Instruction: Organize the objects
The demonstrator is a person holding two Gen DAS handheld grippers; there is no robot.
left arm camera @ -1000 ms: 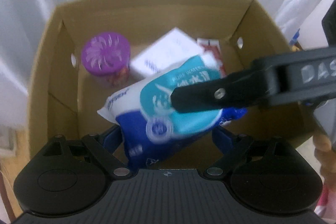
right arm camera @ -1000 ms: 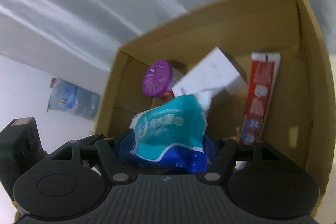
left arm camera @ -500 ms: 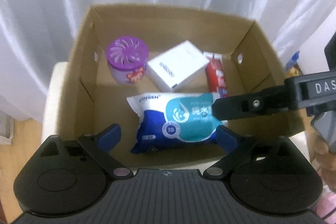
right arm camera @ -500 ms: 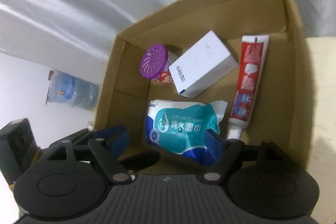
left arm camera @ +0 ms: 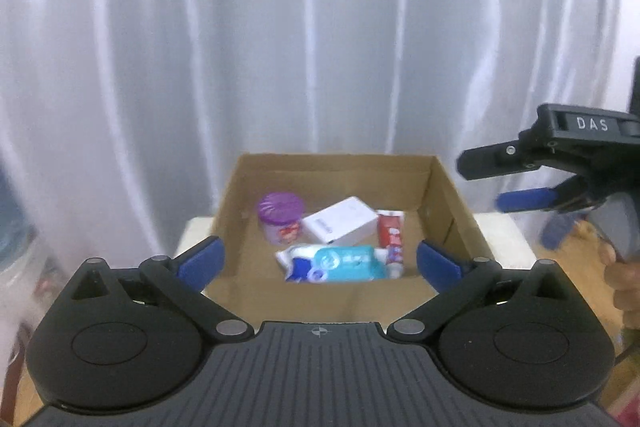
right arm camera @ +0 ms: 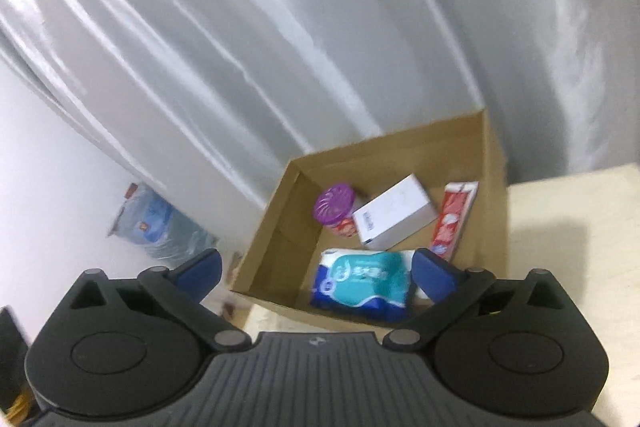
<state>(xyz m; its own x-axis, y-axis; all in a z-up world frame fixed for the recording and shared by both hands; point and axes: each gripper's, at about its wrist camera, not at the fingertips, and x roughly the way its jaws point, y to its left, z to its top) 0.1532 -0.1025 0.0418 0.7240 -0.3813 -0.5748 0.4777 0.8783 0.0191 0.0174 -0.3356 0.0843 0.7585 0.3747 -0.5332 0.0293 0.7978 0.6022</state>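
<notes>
A soft plastic pack of wet wipes (left arm camera: 338,262), teal across its printed face with a dark blue band along one long edge and white crimped ends, lies flat on the floor of an open brown cardboard box (left arm camera: 450,203). It rests against the box's near wall. In the left wrist view its long axis runs side to side, parallel to that near wall, with the printed face up; in the right wrist view the same pack (right arm camera: 366,281) has its blue band toward the camera.

Behind the pack, toward the box's far wall, stand a round jar with a purple slotted lid (left arm camera: 280,217) at the left and a white rectangular carton (left arm camera: 340,225) set at a slant in the middle. A red and white toothpaste tube (left arm camera: 392,241) lies along the box's right side, its long axis running from far wall to near wall, its cap end just beside the pack's right end.

The left gripper (left arm camera: 320,259) is spread wide with nothing between its blue pads, and its jaws have just been opening. The right gripper (right arm camera: 316,269) is likewise spread wide and empty, its jaws having just been opening too. Both hang above and in front of the box, apart from the pack. The box sits on a pale tabletop (right arm camera: 568,227) before a white curtain (left arm camera: 320,27).
</notes>
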